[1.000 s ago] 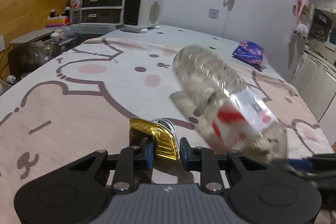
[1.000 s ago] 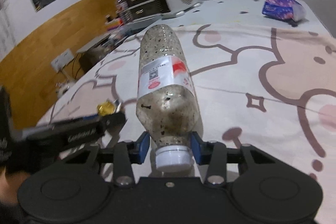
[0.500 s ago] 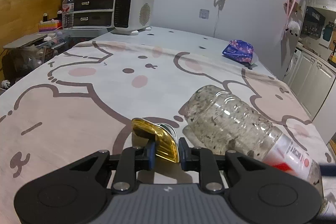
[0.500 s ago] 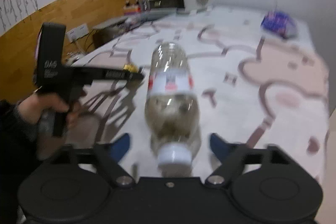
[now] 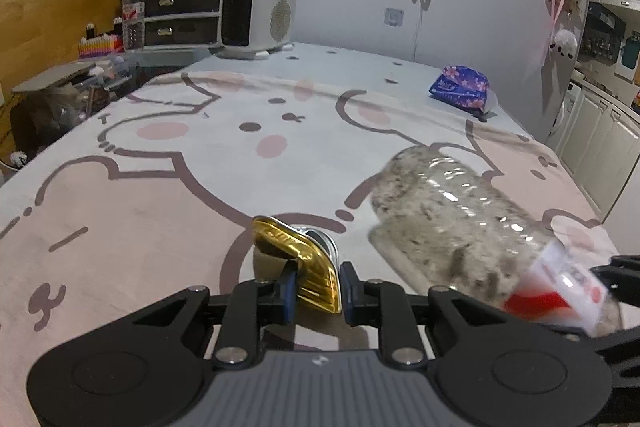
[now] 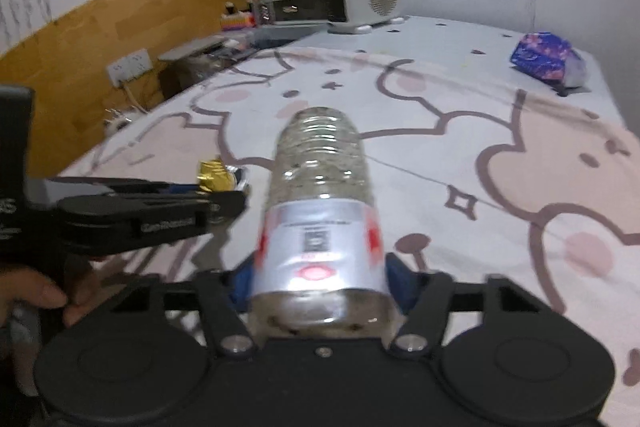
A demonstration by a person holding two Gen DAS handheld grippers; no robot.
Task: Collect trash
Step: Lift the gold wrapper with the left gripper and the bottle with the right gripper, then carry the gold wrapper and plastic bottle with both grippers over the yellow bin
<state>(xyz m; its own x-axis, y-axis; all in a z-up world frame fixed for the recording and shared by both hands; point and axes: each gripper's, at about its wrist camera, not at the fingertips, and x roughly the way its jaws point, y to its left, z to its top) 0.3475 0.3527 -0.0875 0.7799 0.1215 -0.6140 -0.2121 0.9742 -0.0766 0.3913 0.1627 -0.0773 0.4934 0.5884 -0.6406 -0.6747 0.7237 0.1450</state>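
Left wrist view. Since a second earlier, the plastic bottle (image 5: pixel 472 227) had dropped from a raised, tilted pose to lie low toward the right edge of the tabletop (image 5: pixel 160 187), its base pointing away and its labelled end toward the right gripper (image 5: pixel 616 291), of which only a dark finger showed at the frame's right margin. The left gripper (image 5: pixel 316 285) was clamped together on a gold foil wrapper (image 5: pixel 296 259), as it had been throughout, just above the patterned cloth. One blue flowered packet (image 5: pixel 462 89) lay near the far right corner; one white fan heater (image 5: pixel 256 15) stood at the far edge.

Right wrist view. The right gripper (image 6: pixel 318 287) had sprung wide half a second earlier and its jaws had just been closing again; they had shifted from the cap end to the labelled body of the bottle (image 6: pixel 320 211). The blue pads flanked the label closely, but blur left it unclear whether they pressed on it. The left gripper (image 6: pixel 216 199) reached in from the left, a hand (image 6: pixel 36 299) on its handle, the wrapper (image 6: pixel 214 173) at its tip.

Progress, as judged. Two pieces of trash were in hand or nearly so: one wrapper secured, one bottle being regripped. No bin appeared in either view, so depositing both remained, and possibly the packet, if it counted as trash.

Count. One bottle in play, one wrapper, one packet, two grippers.
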